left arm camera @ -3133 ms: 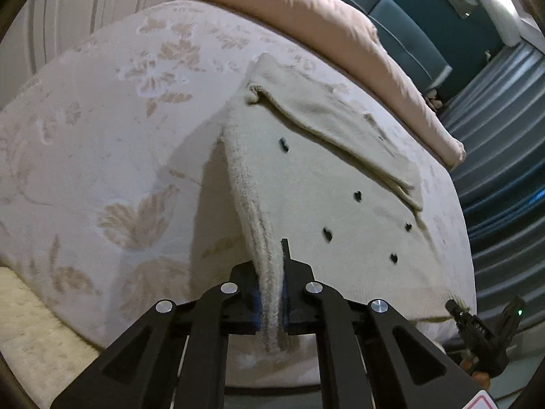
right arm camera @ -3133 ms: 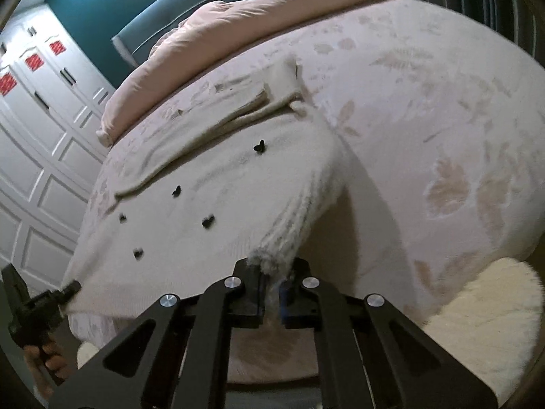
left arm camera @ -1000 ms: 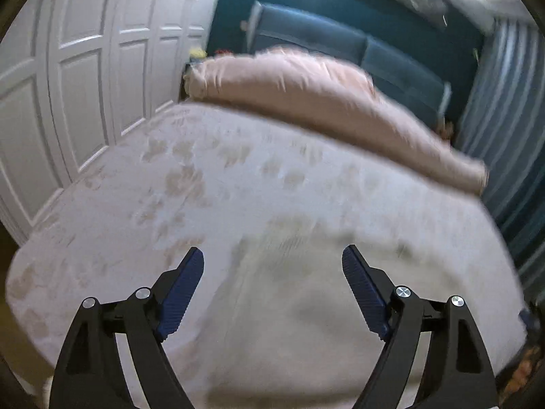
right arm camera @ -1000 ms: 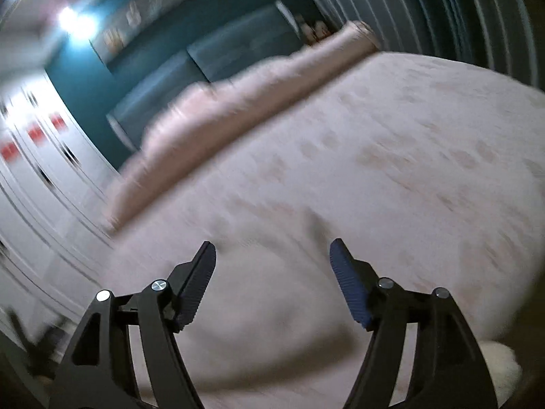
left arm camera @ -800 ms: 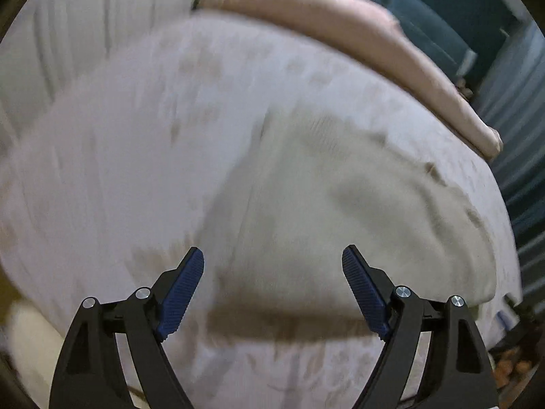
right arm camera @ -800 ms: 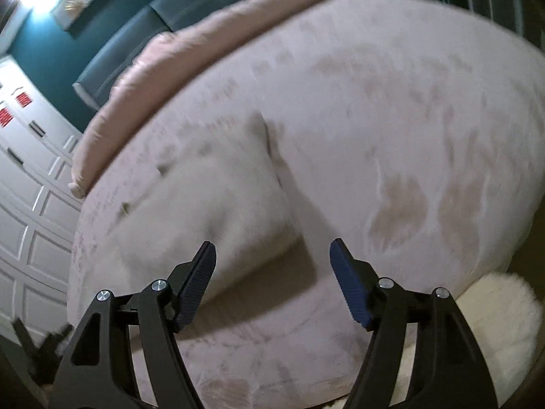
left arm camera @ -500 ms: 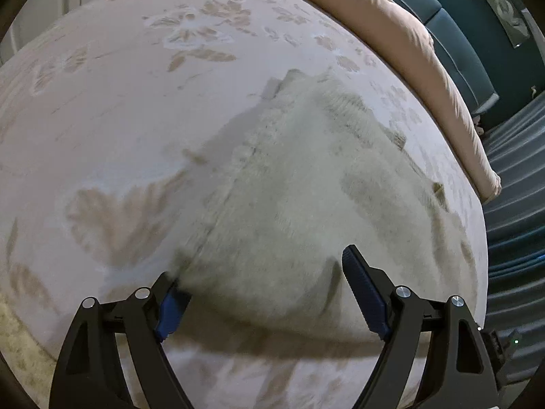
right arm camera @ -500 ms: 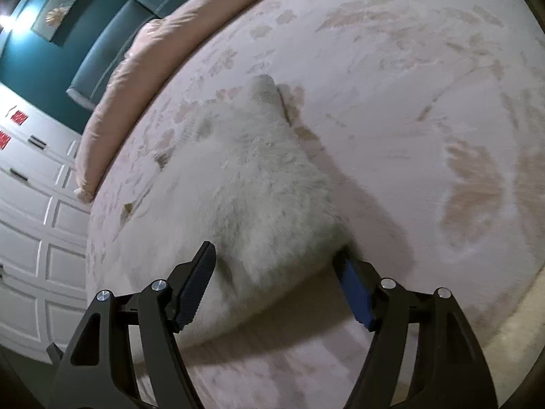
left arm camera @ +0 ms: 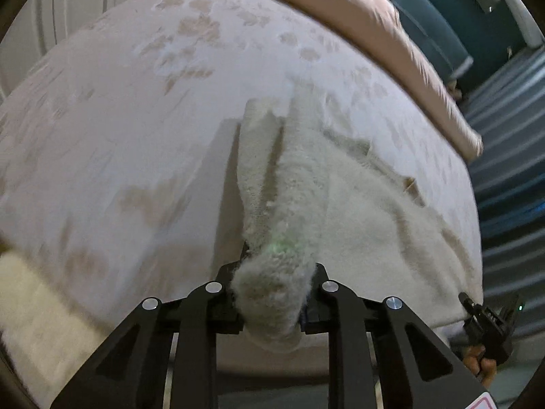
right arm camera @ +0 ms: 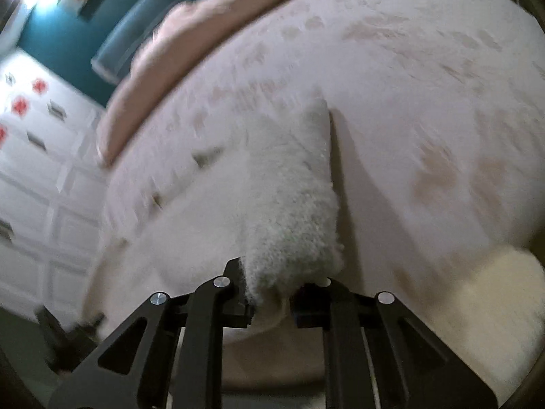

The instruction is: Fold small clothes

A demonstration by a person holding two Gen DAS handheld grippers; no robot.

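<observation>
With one fold laid, my left gripper (left arm camera: 272, 301) and right gripper (right arm camera: 272, 301) have just closed, pinching the sweater (left arm camera: 368, 225) near corners; next fold pending.

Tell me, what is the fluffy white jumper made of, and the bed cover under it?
The jumper looks like soft fuzzy knit, maybe wool or fleece: its pinched edge shows a woolly, looped nap. The bed cover looks like smooth matte woven cloth with a faint tan leaf pattern; which fibre, I cannot tell.

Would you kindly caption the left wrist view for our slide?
Left gripper shut on a fluffy cream sweater's edge on a floral bedspread.
</observation>
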